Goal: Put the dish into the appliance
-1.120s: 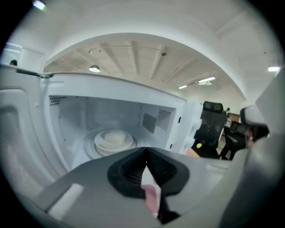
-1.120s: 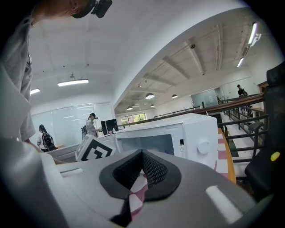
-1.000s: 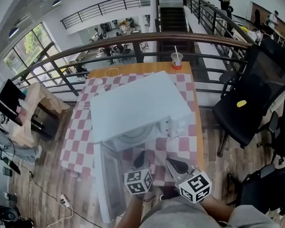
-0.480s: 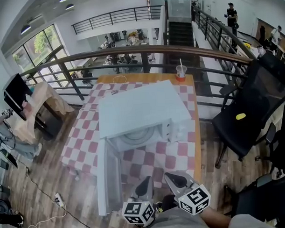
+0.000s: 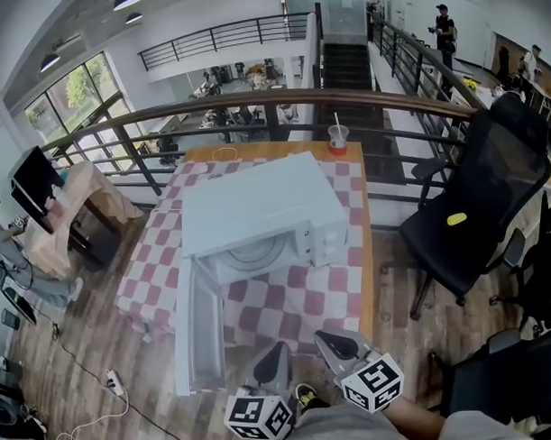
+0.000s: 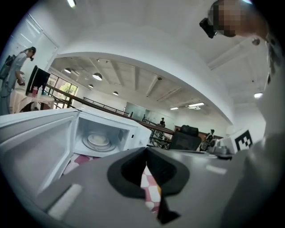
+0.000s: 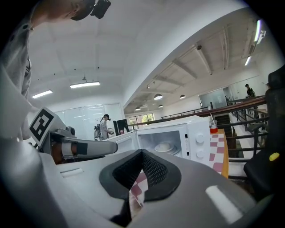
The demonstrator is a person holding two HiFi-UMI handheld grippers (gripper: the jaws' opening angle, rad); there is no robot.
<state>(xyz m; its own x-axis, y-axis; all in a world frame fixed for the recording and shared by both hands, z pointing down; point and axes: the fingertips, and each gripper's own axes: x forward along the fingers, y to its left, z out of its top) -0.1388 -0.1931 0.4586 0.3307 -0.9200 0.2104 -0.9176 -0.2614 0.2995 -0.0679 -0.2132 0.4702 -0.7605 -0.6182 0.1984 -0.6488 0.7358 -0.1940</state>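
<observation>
The dish (image 6: 98,140) was seen lying inside the cavity of the white microwave (image 5: 257,215), well apart from both grippers. The microwave was set on a table (image 5: 362,257) covered with a red-and-white checked cloth (image 5: 301,299). Its door (image 5: 200,325) was hinged at the 9 o'clock side of the cavity and swung fully out toward 6 o'clock, past the table's near edge.

The left gripper (image 5: 278,350) was held at 6 o'clock of the microwave, just beyond the near edge of the table. Its jaws were pressed together with nothing pinched between them. The right gripper (image 5: 330,339) was held just beside it at 3 o'clock. Its jaws were likewise closed on nothing, and only checked cloth could be seen through the slit below the pads. Both grippers were pointed toward the open cavity.

A cup (image 5: 337,138) with a straw was placed at the table's 12 o'clock edge, behind the microwave. A black chair (image 5: 473,199) was stood at 3 o'clock of the table.
</observation>
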